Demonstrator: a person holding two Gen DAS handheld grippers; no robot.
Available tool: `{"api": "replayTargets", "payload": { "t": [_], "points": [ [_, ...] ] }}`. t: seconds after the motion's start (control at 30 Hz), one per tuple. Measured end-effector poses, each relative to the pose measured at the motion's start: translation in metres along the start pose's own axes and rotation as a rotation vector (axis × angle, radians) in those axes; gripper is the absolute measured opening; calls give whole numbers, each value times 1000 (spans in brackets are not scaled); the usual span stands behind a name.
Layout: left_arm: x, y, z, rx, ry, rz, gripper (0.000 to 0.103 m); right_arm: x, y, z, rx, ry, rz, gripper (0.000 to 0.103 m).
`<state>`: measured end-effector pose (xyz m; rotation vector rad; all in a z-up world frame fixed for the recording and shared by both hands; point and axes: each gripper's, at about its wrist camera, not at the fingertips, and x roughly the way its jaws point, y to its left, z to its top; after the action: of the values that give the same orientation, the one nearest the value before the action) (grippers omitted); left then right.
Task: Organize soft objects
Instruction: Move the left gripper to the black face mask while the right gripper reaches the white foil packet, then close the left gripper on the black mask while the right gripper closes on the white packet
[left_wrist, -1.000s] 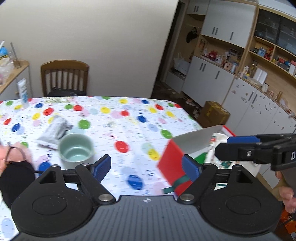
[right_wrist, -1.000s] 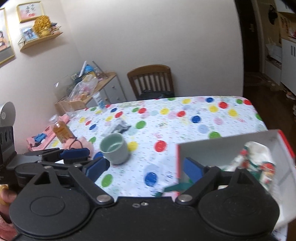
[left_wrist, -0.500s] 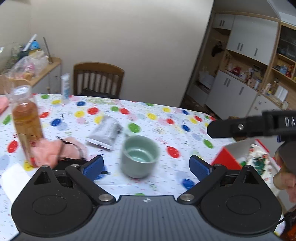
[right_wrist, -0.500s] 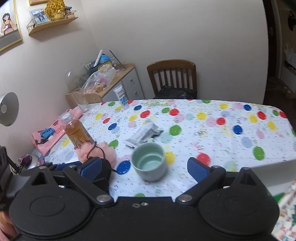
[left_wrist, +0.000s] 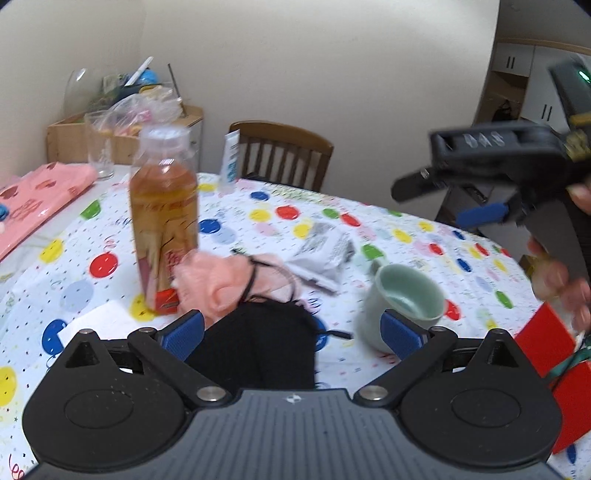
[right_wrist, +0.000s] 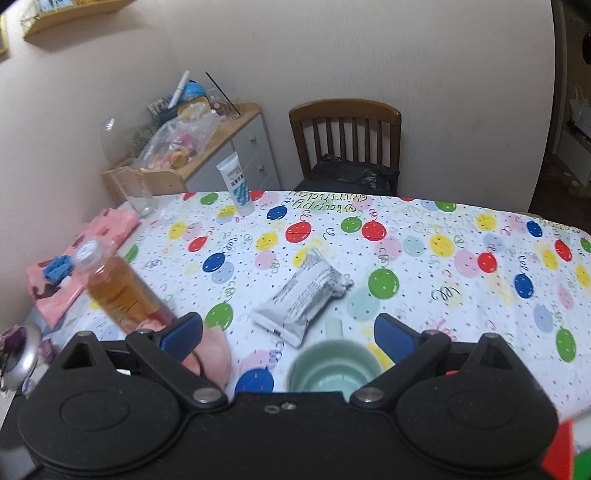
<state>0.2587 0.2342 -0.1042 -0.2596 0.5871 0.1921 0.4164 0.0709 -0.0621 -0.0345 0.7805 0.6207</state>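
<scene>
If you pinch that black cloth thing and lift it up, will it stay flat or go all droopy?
Probably droopy. The black cloth lies in a soft heap with thin cords trailing off it, so it would likely sag and dangle. It looks light. One cord crosses the pink cloth, so that might get tugged along.

Between our left gripper's (left_wrist: 291, 330) spread fingers (left_wrist: 183, 332) lies a black soft item (left_wrist: 258, 343). Just beyond it sits a pink cloth (left_wrist: 218, 280), touching the tea bottle (left_wrist: 162, 221). The green mug (left_wrist: 400, 302) stands by the right-hand finger.
</scene>
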Motion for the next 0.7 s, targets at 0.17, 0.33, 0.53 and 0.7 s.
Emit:
{"api": "replayTargets", "payload": {
  "t": [0.17, 0.33, 0.53, 0.7],
  "points": [
    [14, 13, -12, -10, 25, 55, 102, 40, 9, 15, 18, 35, -38, 99],
    [26, 19, -21, -16, 36, 74, 102, 79, 17, 24, 24, 77, -69, 99],
    [38, 29, -30, -49, 56, 80, 102, 125, 16, 29, 70, 137, -135, 99],
    [46, 30, -36, -53, 75, 64, 102, 156, 13, 31, 86, 170, -199, 98]
  ]
}}
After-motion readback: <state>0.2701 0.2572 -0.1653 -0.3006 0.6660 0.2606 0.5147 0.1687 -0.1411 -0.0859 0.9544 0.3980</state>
